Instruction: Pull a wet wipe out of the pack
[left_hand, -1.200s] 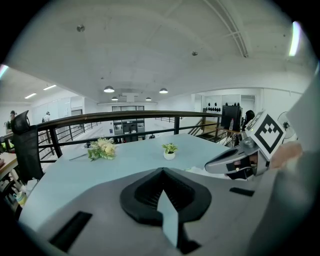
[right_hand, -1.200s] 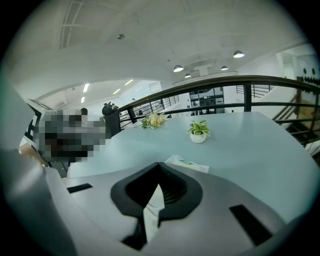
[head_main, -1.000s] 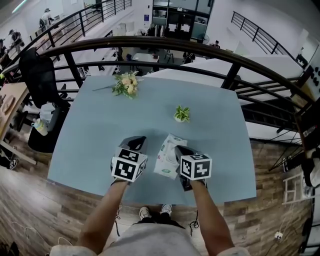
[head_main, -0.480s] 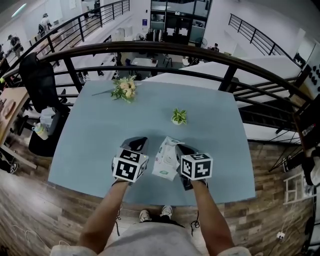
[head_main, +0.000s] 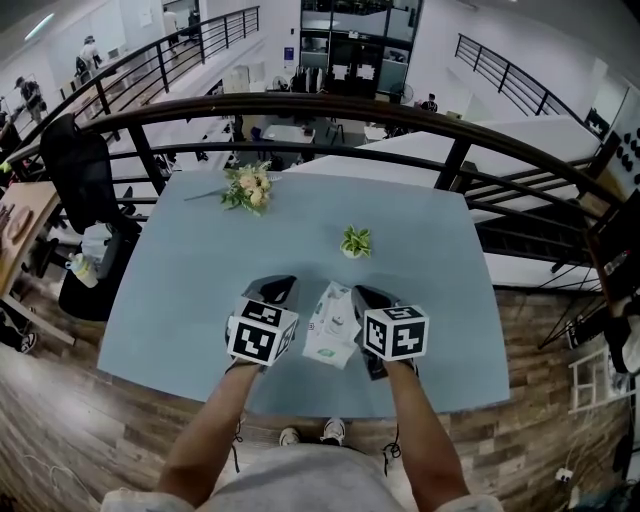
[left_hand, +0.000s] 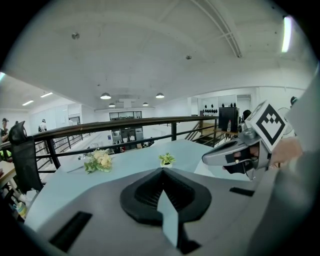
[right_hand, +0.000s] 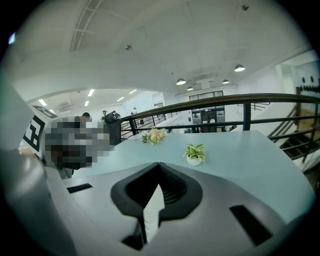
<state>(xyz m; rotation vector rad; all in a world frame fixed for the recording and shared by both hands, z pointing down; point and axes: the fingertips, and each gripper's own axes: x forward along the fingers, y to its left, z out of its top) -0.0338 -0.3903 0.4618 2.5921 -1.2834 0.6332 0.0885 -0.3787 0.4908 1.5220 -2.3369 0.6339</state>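
The white wet wipe pack (head_main: 332, 326) with green print sits tilted between my two grippers, near the front edge of the pale blue table (head_main: 200, 260). My right gripper (head_main: 363, 298) is at the pack's upper right corner, touching it. In the right gripper view its jaws (right_hand: 159, 167) are shut on a thin white sheet (right_hand: 152, 207), which looks like a wipe. My left gripper (head_main: 277, 290) is a short way left of the pack and apart from it. Its jaws (left_hand: 162, 172) are shut, with only a pale sliver between them. The right gripper (left_hand: 240, 152) shows in the left gripper view.
A small potted plant (head_main: 354, 241) stands beyond the pack at mid-table, and a flower bunch (head_main: 248, 187) lies at the far left corner. A dark railing (head_main: 330, 105) curves behind the table. A black chair (head_main: 75, 160) stands to the left.
Both grippers have risen a little and stay shut. The pack has tipped and looks more crumpled beside the right gripper. The view has drifted, so the table sits lower in the picture.
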